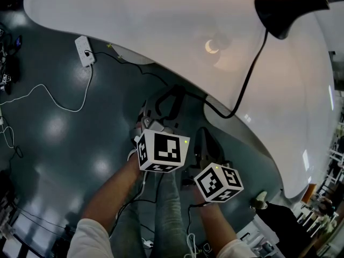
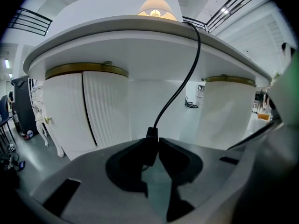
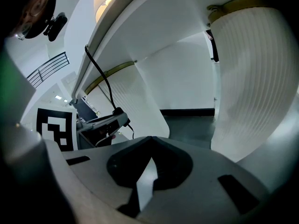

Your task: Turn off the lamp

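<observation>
The left hand-held gripper (image 2: 153, 146) is pinched on a small black block, likely the in-line switch (image 2: 151, 134), just below the desk (image 2: 117, 24) front edge. From there the cord (image 2: 180, 90) climbs over that edge to the lit lamp (image 2: 156, 8), set well back. The right hand-held gripper (image 3: 150, 141) is closed, empty and farther off.

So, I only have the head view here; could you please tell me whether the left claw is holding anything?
Observer: Yes, the left claw is closed on a small black block on the lamp cord, probably its switch.
Operator: Thank you. Is the lamp lit?
Observer: Yes, the shade glows from inside.
Operator: And the right claw?
Observer: The right claw is shut, with nothing in it.
</observation>
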